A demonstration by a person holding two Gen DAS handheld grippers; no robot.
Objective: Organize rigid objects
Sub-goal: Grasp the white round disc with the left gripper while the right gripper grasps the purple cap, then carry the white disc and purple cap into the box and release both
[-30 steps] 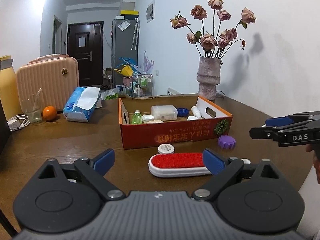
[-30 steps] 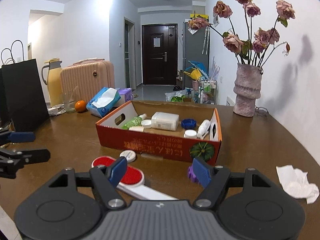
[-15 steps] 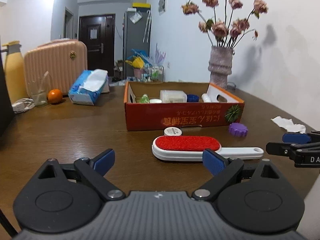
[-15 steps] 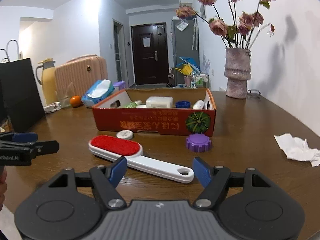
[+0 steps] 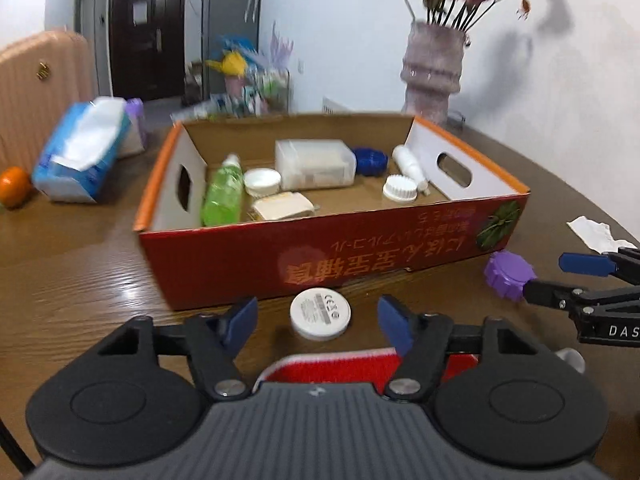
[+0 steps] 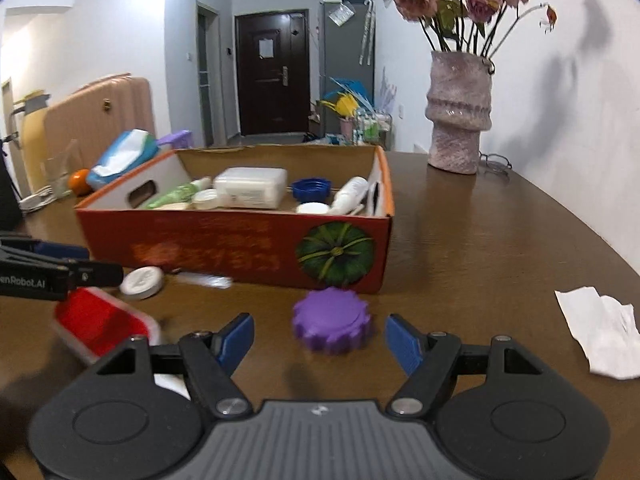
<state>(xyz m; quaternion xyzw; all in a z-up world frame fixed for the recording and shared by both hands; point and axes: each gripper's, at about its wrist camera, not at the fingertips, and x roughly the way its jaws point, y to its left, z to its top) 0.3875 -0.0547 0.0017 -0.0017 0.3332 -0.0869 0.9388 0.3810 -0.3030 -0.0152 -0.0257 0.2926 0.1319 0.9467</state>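
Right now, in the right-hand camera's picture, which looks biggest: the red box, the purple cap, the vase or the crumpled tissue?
1. Red box
2. Vase
3. Purple cap and crumpled tissue look about alike; both sit near the camera, so I won't rank them.

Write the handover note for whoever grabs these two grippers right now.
Left gripper: open, empty, lined up on the white round disc on the table in front of the red cardboard box.
Right gripper: open, empty, lined up on the purple ridged cap, also outside the box.
Red lint brush lies on the table near both.
Done: bottles, caps and a clear case are in the box.
Left: disc, purple cap and brush still out.
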